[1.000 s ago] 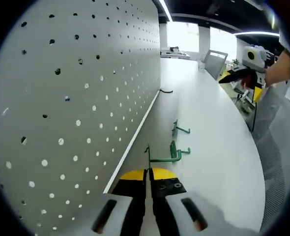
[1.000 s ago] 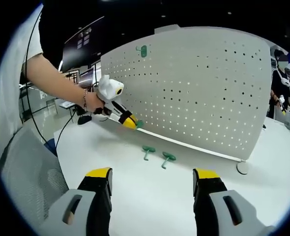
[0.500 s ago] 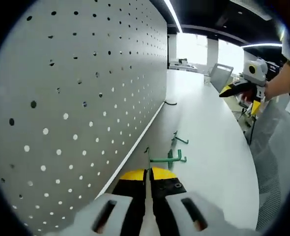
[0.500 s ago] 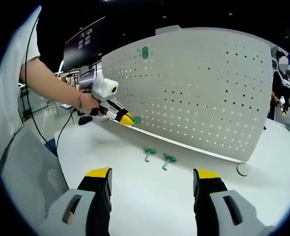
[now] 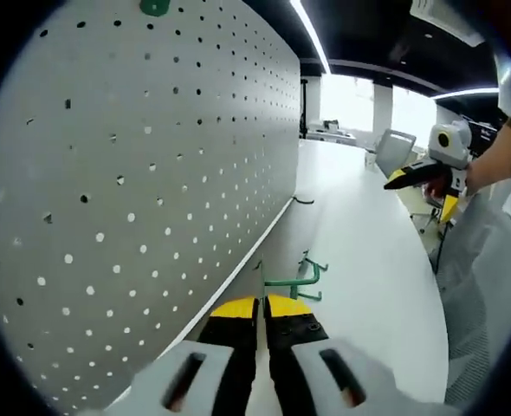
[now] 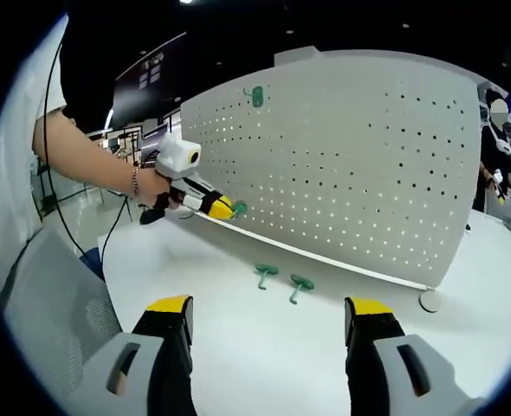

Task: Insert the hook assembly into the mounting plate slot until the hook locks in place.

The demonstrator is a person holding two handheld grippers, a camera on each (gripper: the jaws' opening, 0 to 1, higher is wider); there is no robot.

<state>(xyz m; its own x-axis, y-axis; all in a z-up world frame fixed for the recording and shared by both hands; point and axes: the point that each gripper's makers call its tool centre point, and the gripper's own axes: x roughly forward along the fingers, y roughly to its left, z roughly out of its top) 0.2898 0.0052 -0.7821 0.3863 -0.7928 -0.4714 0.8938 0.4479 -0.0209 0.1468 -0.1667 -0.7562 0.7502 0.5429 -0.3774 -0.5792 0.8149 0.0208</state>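
A white pegboard mounting plate stands upright on the white table. My left gripper is shut on a green hook, held close to the plate's lower edge. Another green hook hangs high on the plate. Two loose green hooks lie on the table in front of the plate. My right gripper is open and empty, well back from the plate.
A round foot carries the plate at its right end. A grey mesh chair stands by the table's left side. The person's forearm reaches across to the left gripper. Desks and another person are in the background.
My left gripper has lifted a little with the hook and drawn nearer the plate; the mounted hook has come into its view. The right gripper and the loose hooks have stayed put.
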